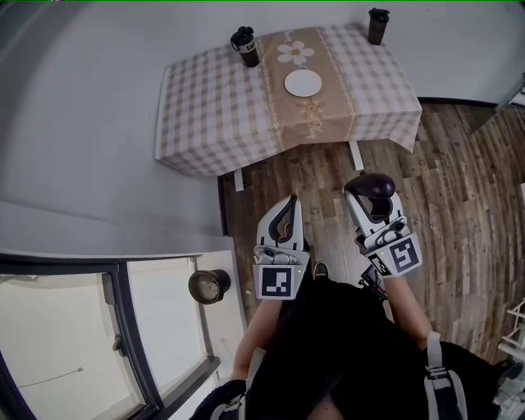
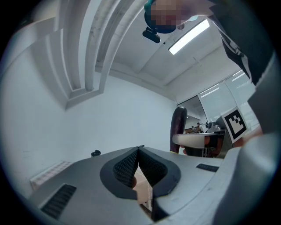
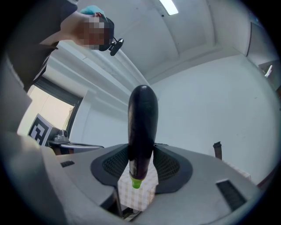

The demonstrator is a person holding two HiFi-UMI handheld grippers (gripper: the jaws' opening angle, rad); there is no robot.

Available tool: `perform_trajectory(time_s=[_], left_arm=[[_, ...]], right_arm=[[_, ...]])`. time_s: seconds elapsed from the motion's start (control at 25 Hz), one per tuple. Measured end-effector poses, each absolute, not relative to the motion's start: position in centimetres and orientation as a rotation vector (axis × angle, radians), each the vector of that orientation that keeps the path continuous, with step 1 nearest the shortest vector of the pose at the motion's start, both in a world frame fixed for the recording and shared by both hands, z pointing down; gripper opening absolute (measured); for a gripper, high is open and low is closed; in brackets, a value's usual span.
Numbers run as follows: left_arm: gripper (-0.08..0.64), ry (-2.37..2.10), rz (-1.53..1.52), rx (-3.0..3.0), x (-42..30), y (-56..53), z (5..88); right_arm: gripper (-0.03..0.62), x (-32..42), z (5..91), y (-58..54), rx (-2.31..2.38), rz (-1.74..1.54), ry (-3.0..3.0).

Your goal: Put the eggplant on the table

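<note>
In the head view my right gripper (image 1: 373, 201) is shut on a dark purple eggplant (image 1: 371, 187) and holds it over the wooden floor, short of the table (image 1: 205, 107). The table has a checked cloth and a beige runner. In the right gripper view the eggplant (image 3: 141, 127) stands upright between the pads (image 3: 169, 165), green stem end down. My left gripper (image 1: 287, 215) is beside it, shut and holding nothing. Its pads (image 2: 127, 165) meet at the tips in the left gripper view, where the eggplant (image 2: 178, 127) shows at the right.
A white plate (image 1: 303, 82) lies on the runner, with two dark tumblers (image 1: 244, 46) (image 1: 377, 25) at the table's far edge. A grey wall runs along the left, with a window (image 1: 74, 344) and a round dark object (image 1: 210, 285) below it. White table legs (image 1: 356, 156) stand ahead.
</note>
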State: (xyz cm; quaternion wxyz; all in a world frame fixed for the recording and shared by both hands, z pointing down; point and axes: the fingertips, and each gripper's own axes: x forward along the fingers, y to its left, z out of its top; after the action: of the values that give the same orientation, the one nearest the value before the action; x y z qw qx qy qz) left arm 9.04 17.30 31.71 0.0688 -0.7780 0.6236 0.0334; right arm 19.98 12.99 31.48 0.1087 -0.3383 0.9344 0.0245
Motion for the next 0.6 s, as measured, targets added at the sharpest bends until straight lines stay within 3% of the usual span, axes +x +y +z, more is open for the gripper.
perform_trajectory(time_s=[0.6], left_arm=[[-0.012, 1.804, 0.178, -2.392, 0.8, 0.2, 30.4]], right_arm=[[0.179, 12.5, 29.7, -3.5, -1.115, 0.134, 2.756]])
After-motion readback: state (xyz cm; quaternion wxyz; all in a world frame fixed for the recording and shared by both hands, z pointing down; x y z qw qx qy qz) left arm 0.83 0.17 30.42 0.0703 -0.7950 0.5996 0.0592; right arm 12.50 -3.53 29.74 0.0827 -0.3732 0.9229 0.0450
